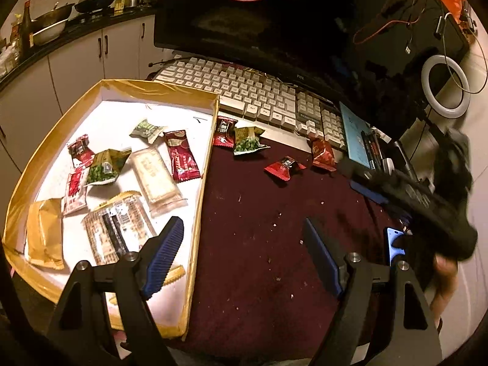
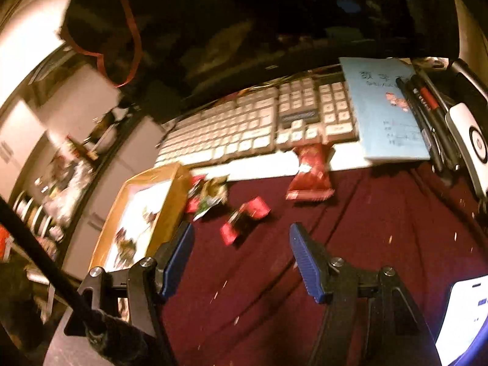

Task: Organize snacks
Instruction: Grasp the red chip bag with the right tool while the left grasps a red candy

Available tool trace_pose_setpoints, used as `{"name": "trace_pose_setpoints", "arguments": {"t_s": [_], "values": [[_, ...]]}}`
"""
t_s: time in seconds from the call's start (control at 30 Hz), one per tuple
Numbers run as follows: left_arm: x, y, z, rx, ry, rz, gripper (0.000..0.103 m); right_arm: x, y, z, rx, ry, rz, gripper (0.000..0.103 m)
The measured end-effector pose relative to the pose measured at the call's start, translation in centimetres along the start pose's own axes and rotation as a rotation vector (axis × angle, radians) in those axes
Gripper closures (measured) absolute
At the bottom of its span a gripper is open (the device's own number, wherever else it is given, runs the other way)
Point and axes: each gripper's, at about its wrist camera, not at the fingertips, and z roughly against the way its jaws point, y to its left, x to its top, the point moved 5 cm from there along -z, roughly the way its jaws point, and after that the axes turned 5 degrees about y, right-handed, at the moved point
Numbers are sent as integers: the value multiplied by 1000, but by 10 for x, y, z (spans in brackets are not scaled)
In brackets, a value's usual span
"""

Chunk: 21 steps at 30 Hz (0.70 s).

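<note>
A shallow yellow-rimmed box [image 1: 201, 189] with a white floor holds several snack packets, among them a long cracker pack [image 1: 157, 180] and a dark red pack [image 1: 181, 155]. On the maroon cloth outside lie a dark red packet [image 1: 224, 132], a green pea packet [image 1: 248, 140], a small red candy [image 1: 285, 167] and a red packet [image 1: 323, 154]. My left gripper [image 1: 244, 244] is open and empty, hovering over the box's right rim. My right gripper [image 2: 241, 250] is open and empty, just short of the small red candy [image 2: 244, 218]; the red packet [image 2: 311, 172] lies beyond.
A white keyboard [image 1: 244, 91] and a dark monitor [image 1: 244, 15] stand behind the snacks. A blue booklet [image 2: 387, 109] with pens lies at the right. A lit phone [image 1: 393, 244] lies at the right edge. Crumbs dot the cloth. The box [image 2: 164, 201] is at the right view's left.
</note>
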Motion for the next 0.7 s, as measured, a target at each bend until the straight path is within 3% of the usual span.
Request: {"name": "trace_pose_setpoints", "arguments": {"t_s": [0.1, 0.23, 0.4, 0.43, 0.47, 0.57, 0.7], "values": [[2, 0, -3, 0, 5, -9, 23, 22, -14, -14, -59, -6, -62, 39], [5, 1, -7, -1, 9, -15, 23, 40, -37, -36, -141, 15, -136, 48], [9, 3, -10, -5, 18, -14, 23, 45, -51, -63, -201, 51, -183, 56], [9, 3, -10, -5, 20, -14, 23, 42, -53, -68, -218, 62, -177, 66], [9, 2, -10, -7, 23, -15, 23, 40, -53, -71, -222, 69, -178, 71], [10, -1, -13, -7, 29, -30, 23, 33, -53, -58, -208, 34, -199, 73], [12, -6, -17, -16, 40, -43, 23, 10, -49, -30, -128, -17, -222, 73]]}}
